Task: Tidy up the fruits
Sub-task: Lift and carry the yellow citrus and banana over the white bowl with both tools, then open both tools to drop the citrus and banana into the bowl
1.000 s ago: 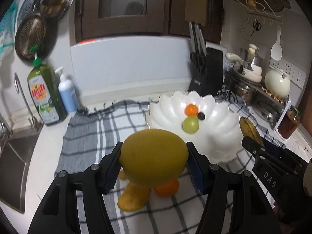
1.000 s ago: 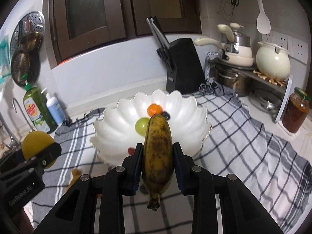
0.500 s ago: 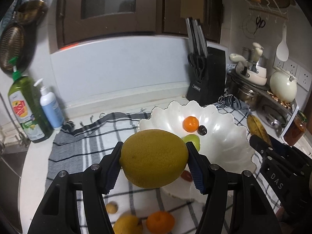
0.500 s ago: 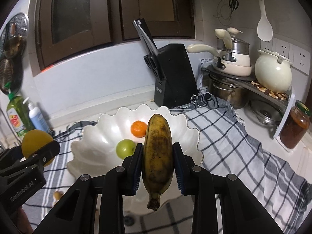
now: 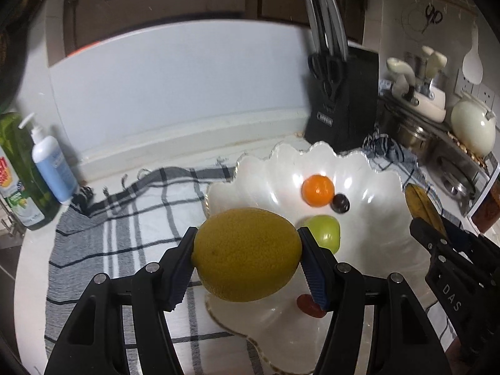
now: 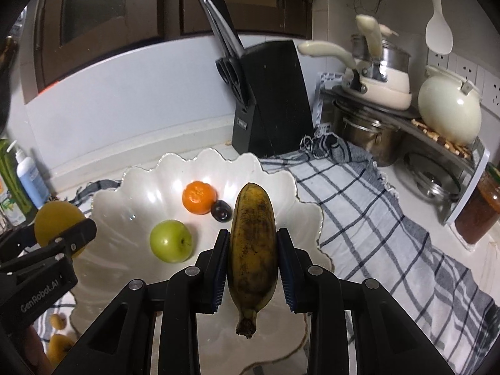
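Kitchen counter under a grey-and-white checked cloth (image 6: 368,218), black knife block (image 6: 272,100) against the backsplash, soap bottles at far left. White scalloped glass bowl (image 5: 368,168) sat on the cloth and held a small orange mandarin (image 5: 317,189), a dark plum (image 5: 340,203), a green apple (image 5: 325,232) and a red fruit (image 5: 309,305), partly hidden, near the front rim.

Left gripper (image 5: 247,251) was clamped on the large yellow citrus fruit (image 5: 247,254), both pads tight against its sides. Right gripper (image 6: 252,247) was clamped on the brown-spotted yellow banana (image 6: 253,250), stem end pointing back toward the camera.

Change over the last second: both tools had advanced and risen. The citrus, earlier over bare cloth short of the bowl, now hung over the bowl's near-left rim; the banana, earlier in front of the bowl, now hung above its near-right interior. Bowl contents had not moved.

Judgement: both carries nearly complete; lowering and release remain. Small yellow fruits (image 6: 57,345) lay on the cloth outside the bowl, so more pickups are likely needed
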